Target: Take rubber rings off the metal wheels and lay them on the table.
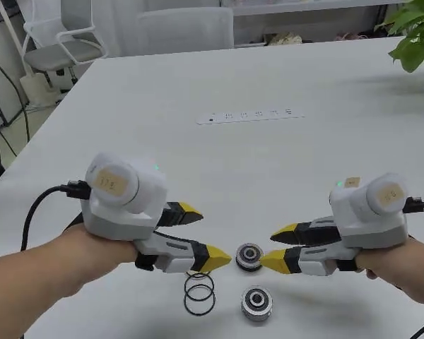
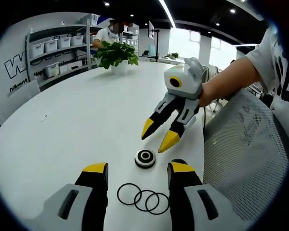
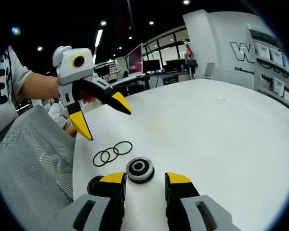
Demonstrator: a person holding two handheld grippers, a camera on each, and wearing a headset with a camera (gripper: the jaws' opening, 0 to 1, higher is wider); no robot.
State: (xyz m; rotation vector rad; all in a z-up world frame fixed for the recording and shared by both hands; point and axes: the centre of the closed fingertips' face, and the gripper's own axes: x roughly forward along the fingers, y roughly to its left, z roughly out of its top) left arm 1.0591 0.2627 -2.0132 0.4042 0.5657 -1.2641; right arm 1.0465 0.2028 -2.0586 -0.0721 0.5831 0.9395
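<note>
Head view: found left gripper [image 1: 212, 235] and right gripper [image 1: 270, 246] spread open, flanking a metal wheel [image 1: 249, 256]; rubber rings [image 1: 199, 292] lying on the table [image 1: 162, 141]. Left gripper view: saw the wheel just beyond parted jaws. Right gripper view: likewise; judged best to clamp its sides, then peel with the other tip.

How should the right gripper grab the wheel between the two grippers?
Take the wheel by its outer rim, probably sliding the right gripper in low from its own side, fingers open: it lies flat, so opposite edges are reachable.
</note>
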